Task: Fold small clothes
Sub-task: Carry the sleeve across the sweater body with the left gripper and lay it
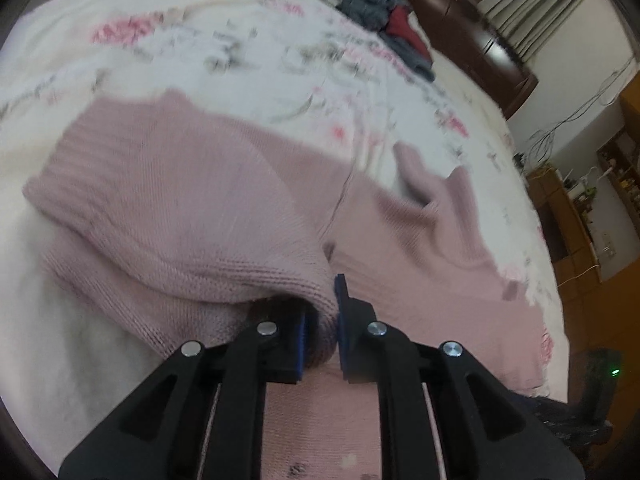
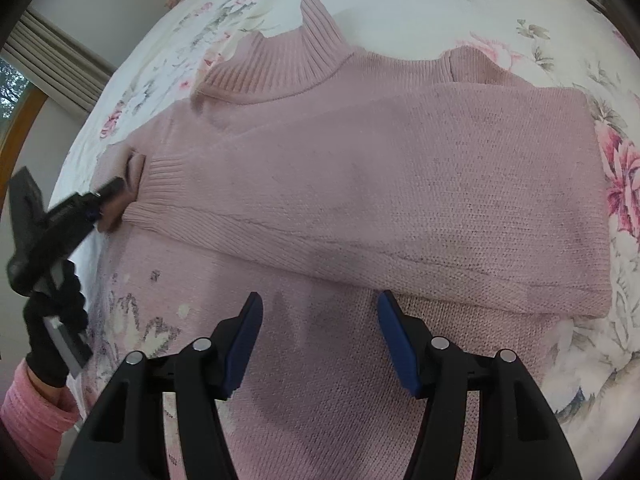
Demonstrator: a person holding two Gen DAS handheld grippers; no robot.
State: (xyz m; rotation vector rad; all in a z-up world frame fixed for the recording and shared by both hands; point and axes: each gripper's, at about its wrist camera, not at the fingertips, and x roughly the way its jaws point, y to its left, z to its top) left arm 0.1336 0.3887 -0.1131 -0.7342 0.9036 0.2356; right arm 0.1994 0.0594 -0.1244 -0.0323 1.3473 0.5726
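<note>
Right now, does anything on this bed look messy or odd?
Mostly tidy. The pink sweater lies flat, one sleeve folded across it, its cuff pinched in the left claw. The one untidy spot is a crumpled heap of grey and red clothes at the far edge.

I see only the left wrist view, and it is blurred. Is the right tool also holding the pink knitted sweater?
Observer: No. The right tool is open above the pink knitted sweater's lower body, gripping nothing.
Operator: Where does the sleeve lie?
Observer: One sleeve is folded across the chest; its ribbed cuff ends beside the left tool.
Operator: And the collar?
Observer: The ribbed high collar rests on the floral bedspread, at the far side.
</note>
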